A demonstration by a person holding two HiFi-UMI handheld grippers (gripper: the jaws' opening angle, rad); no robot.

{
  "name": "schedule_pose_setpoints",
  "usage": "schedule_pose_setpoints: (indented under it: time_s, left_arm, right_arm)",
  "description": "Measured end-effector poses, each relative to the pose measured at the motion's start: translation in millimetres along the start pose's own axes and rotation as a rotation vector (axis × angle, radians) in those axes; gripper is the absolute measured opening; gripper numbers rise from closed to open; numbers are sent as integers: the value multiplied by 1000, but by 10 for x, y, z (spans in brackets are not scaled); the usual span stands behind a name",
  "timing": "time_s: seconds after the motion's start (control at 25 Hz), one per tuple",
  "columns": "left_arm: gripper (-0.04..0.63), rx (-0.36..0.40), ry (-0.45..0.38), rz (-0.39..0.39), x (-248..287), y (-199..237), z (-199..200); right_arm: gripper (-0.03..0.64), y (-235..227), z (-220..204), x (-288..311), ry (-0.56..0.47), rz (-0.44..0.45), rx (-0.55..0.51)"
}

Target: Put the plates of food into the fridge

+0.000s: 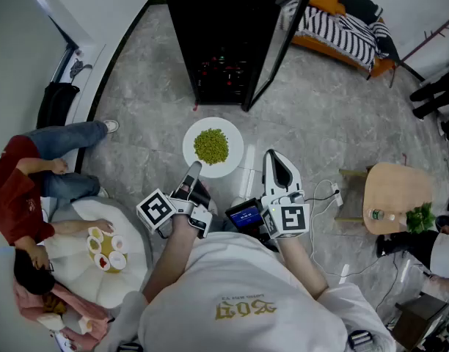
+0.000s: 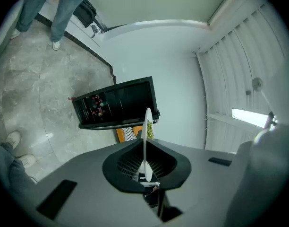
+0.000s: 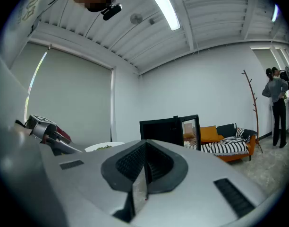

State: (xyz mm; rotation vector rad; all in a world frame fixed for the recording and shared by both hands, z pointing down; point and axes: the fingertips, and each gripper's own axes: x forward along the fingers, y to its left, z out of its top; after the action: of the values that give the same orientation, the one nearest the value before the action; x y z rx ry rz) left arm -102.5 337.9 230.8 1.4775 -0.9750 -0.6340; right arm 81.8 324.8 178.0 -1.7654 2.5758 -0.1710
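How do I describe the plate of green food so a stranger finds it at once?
Find the black fridge with its door open, at the top of the head view. Just below it, the left gripper holds a round white plate by the rim. Only this plate carries a heap of green food.

Fridge (image 1: 221, 42) open, door (image 1: 279, 42) standing out at the right of the opening. Small coloured items (image 1: 224, 68) sit on an inner shelf. Floor (image 1: 151, 123) between plate (image 1: 213, 147) and opening is bare, so the path is straight, with the door edge close on its right.

Left: seated person (image 1: 34, 189) and low white bench (image 1: 74, 259), well apart from the path.

Right: stool (image 1: 393, 189). Cables (image 1: 333, 193) lie near the right claw (image 1: 274, 158).
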Motion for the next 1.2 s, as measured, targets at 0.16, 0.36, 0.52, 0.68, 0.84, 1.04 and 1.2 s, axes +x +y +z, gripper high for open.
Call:
schedule_pose_setpoints:
  time_s: [0.16, 0.36, 0.52, 0.68, 0.84, 1.04, 1.2]
  left_arm:
    - [17, -8, -3, -8, 10, -11, -7]
    - [17, -7, -8, -5, 4, -2, -9]
    - [17, -25, -18, -4, 10, 1, -18]
    - [17, -30, -30, -12, 8, -14, -30]
    - [17, -28, -38, -12, 12, 10, -41]
    - [17, -30, -39, -11, 100, 23, -138]
    - [17, -29, -43, -19, 253, -42, -221]
  right_arm:
    - [8, 7, -10, 0, 1, 5, -2]
    - [8, 0, -21, 10, 2, 13, -2]
    - [8, -23, -18, 23, 0, 15, 1]
    - [8, -67, -43, 18, 1, 14, 28]
    - [8, -84, -88, 2, 5, 19, 28]
    - [8, -221, -105, -35, 7, 17, 23]
    - [8, -404, -86, -9, 1, 18, 27]
